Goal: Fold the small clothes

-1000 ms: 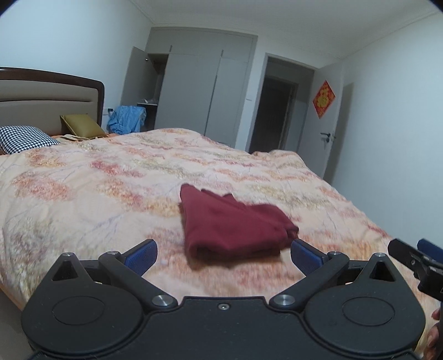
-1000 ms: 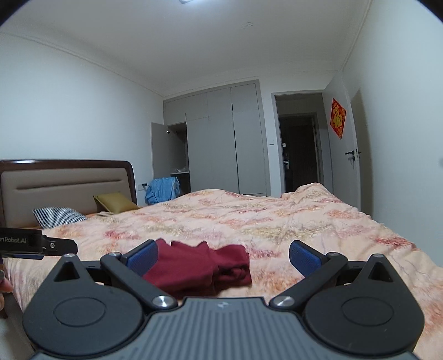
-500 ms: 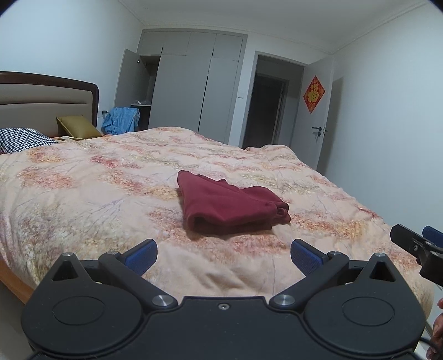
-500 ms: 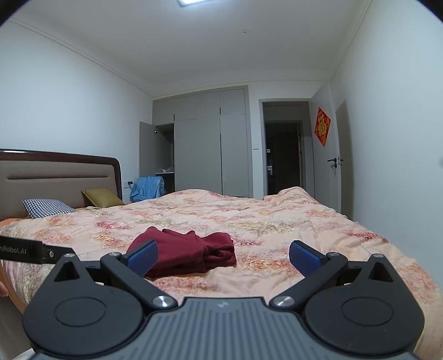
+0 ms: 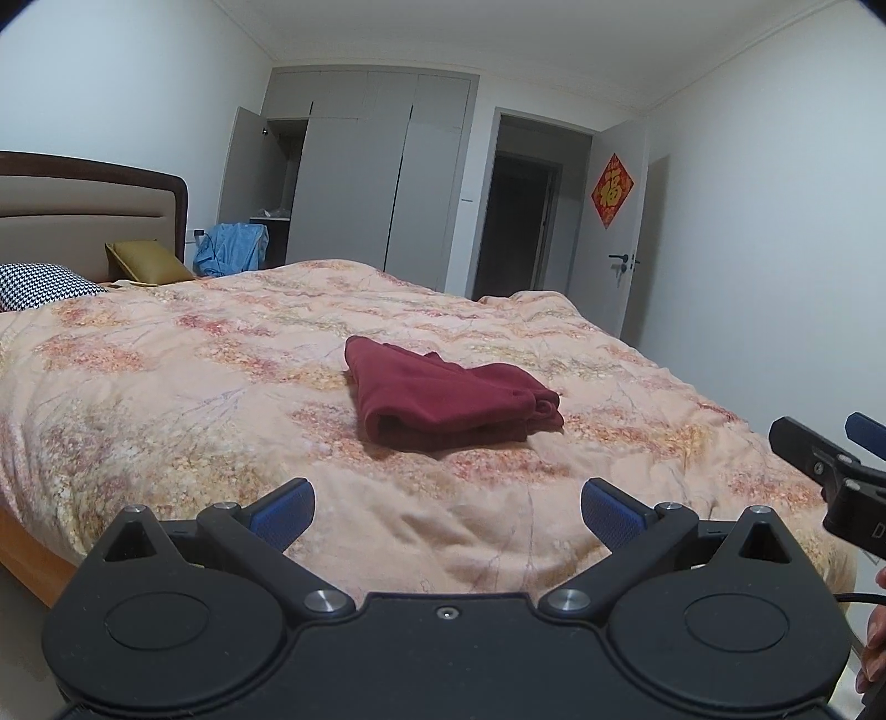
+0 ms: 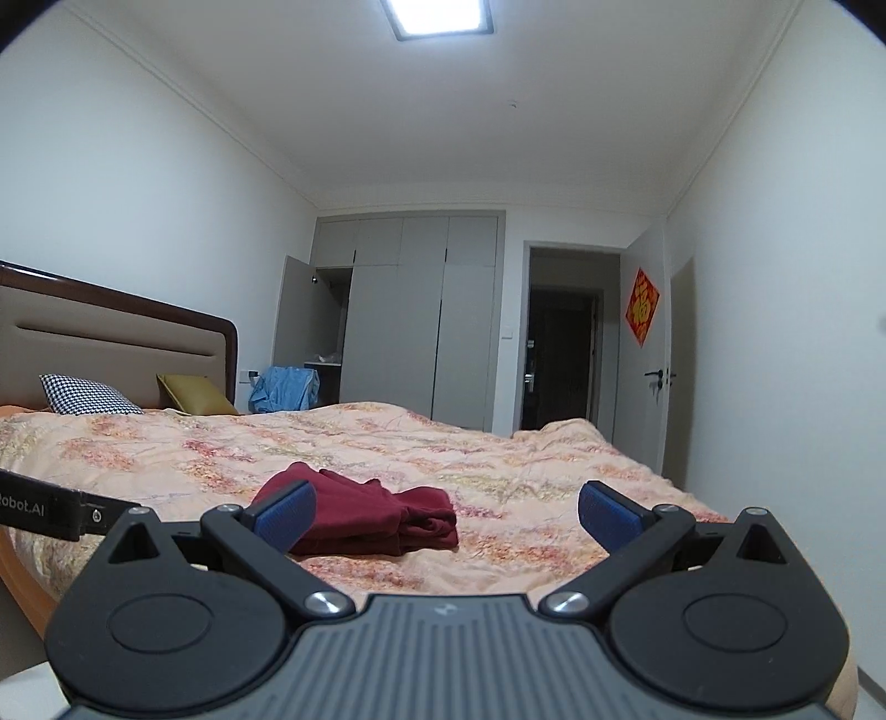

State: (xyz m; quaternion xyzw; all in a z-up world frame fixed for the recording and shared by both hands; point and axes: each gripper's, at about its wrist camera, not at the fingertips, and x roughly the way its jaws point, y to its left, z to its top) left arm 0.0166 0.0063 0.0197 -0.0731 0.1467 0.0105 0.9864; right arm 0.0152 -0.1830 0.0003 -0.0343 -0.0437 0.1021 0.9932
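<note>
- Left gripper (image 5: pixel 447 512): its 2 blue-padded fingers are spread wide, holding nothing, short of the bed's near edge.
- Right gripper (image 6: pixel 446 512): also spread and empty; only the left wrist view shows it from outside, at the right edge (image 5: pixel 830 465).
- Folded dark red garment (image 5: pixel 448 401) lies mid-bed on the floral quilt (image 5: pixel 166 387), well apart from both grippers; its long axis runs left-right, the bunched end to the right.
- Only the right wrist view shows the ceiling light (image 6: pixel 437 16).
- Far back: wardrobe (image 5: pixel 382 183).
</note>
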